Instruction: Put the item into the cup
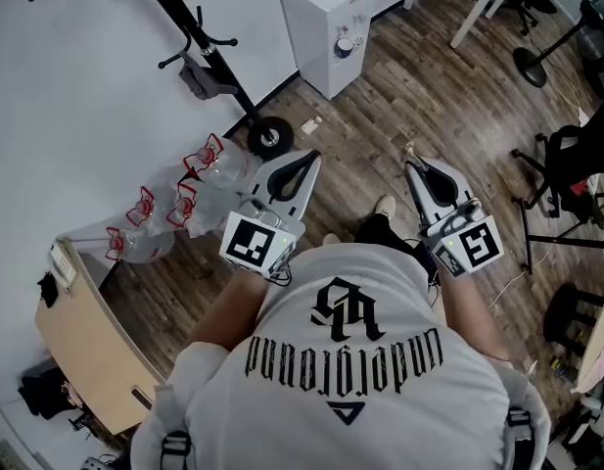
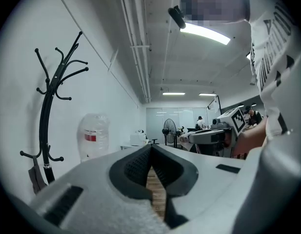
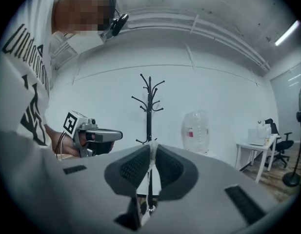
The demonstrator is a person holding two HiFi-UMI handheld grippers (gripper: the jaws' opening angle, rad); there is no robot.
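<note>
Both grippers are level in front of your torso, side by side and well apart, over the wood floor [image 1: 380, 106].

Left gripper [image 2: 150, 149]: jaws pressed together at the tips, nothing between the pads.

Right gripper [image 3: 151, 147]: jaws almost together, pinching the item [image 3: 150, 162]. It's a thin pale strip clamped between the pads, and in the head view it pokes just past the tips. Can't tell what it is.

Past your left gripper, red-trimmed clear water jugs [image 1: 209, 189] are clustered on the floor at its edge along the white wall. Beside them, lower left, is a tan desk [image 1: 86, 346].

Further along the same wall edge is a black coat rack [image 1: 199, 32], its base on the floor just beyond the jugs.

Farthest out, a white cabinet [image 1: 326, 27] stands at the floor's far edge, against the wall.
</note>
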